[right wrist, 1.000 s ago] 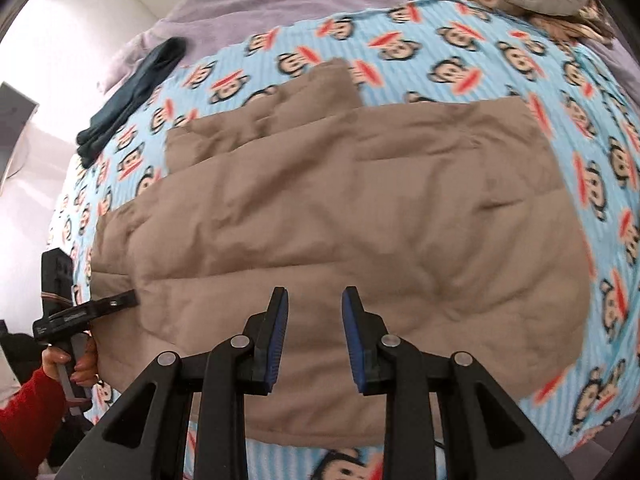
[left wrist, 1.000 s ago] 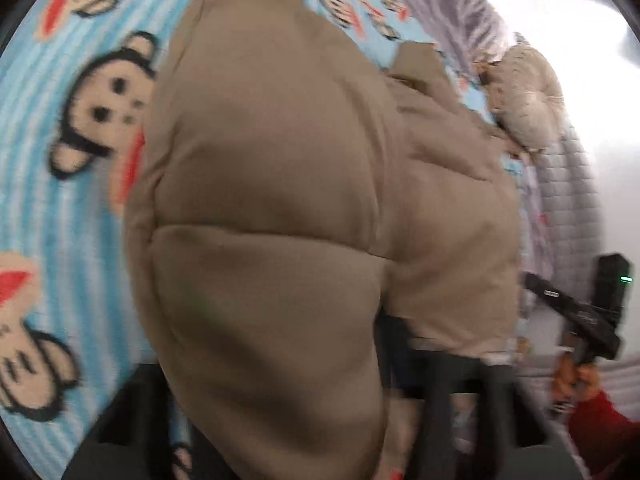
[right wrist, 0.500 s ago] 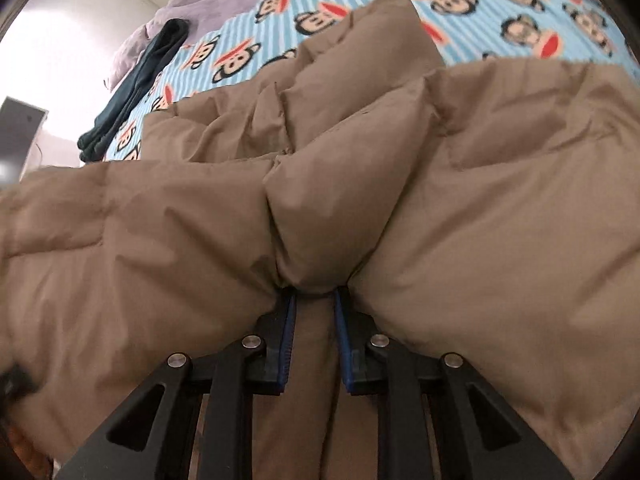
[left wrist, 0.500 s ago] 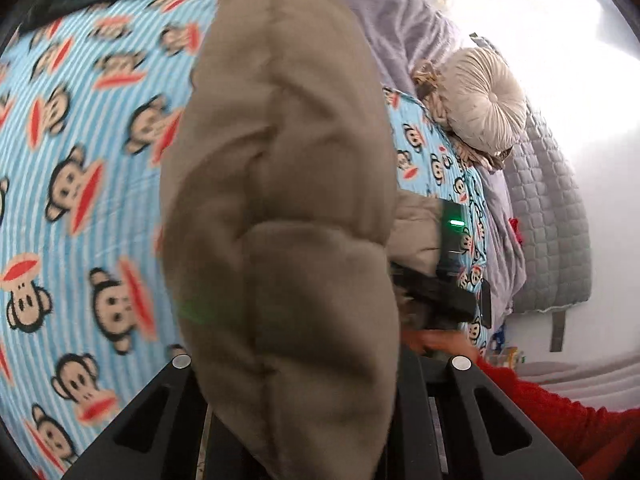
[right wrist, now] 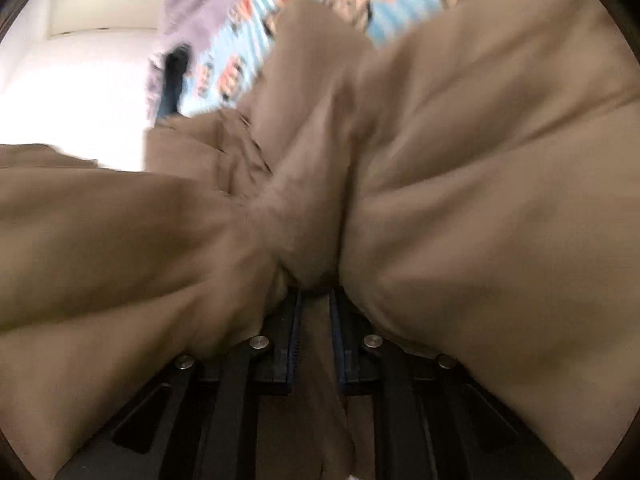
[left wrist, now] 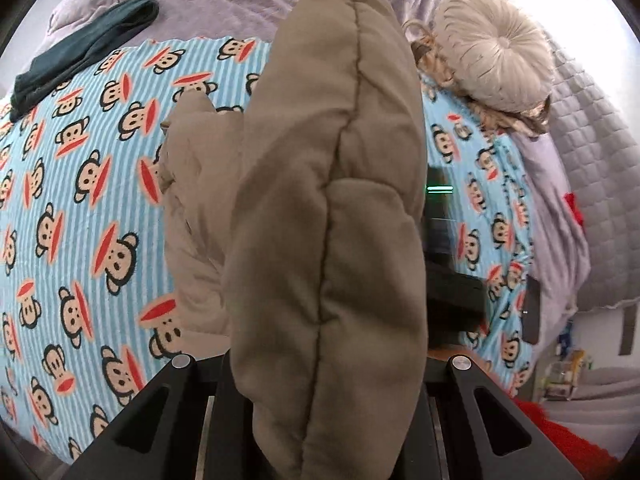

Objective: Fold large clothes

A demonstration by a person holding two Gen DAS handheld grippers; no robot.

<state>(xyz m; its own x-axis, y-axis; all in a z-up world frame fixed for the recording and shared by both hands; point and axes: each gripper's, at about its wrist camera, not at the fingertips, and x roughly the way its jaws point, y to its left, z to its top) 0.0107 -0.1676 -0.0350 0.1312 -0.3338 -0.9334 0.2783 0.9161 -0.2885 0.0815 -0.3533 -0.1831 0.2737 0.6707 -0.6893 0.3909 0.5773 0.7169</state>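
Between both tongs [right wrist: 314, 320], jacket [left wrist: 328, 220] now higher

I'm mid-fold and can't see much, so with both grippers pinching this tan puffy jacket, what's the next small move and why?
Probably carry the lifted edge forward over the part lying on the monkey-print sheet. Both the left gripper and right gripper clamp the tan jacket, whose edge stands raised.
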